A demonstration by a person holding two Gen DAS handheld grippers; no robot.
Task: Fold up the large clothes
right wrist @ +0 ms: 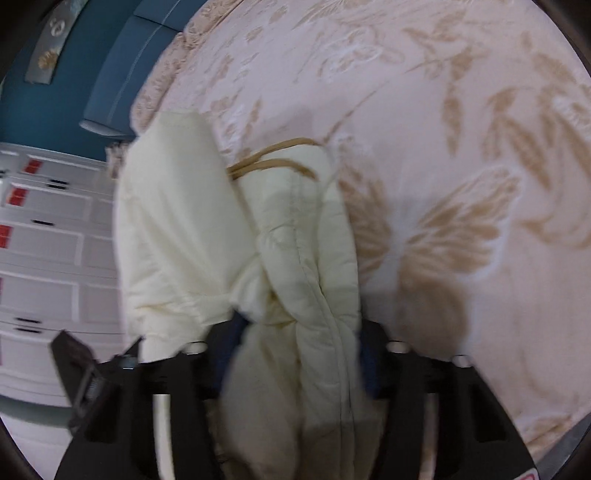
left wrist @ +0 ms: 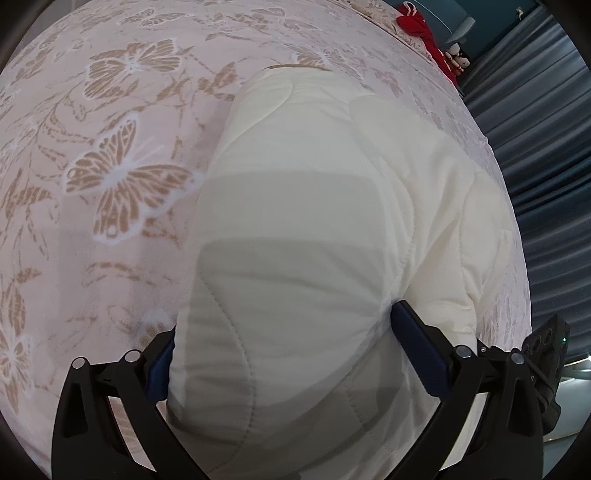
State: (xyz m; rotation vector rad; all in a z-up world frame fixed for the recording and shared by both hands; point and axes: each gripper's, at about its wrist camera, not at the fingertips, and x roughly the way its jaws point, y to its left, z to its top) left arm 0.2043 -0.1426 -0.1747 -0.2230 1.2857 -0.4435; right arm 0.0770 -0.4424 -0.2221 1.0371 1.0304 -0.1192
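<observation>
Cream quilted coat [left wrist: 314, 229] lies bunched on butterfly bedspread [left wrist: 110, 147]. Left gripper [left wrist: 284, 354] and right gripper [right wrist: 299, 354] each pinch thick folds, jaws pressed into padding, likely to carry the fold together.

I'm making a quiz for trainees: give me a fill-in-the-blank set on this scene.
1. Both tools grip a quilted garment coloured ____.
2. The bedspread is printed with tan ____.
3. The garment's neck edge carries ____ trim.
4. The cloth heap at the bed's far edge is ____.

Missing words: cream; butterflies; tan; red
</observation>
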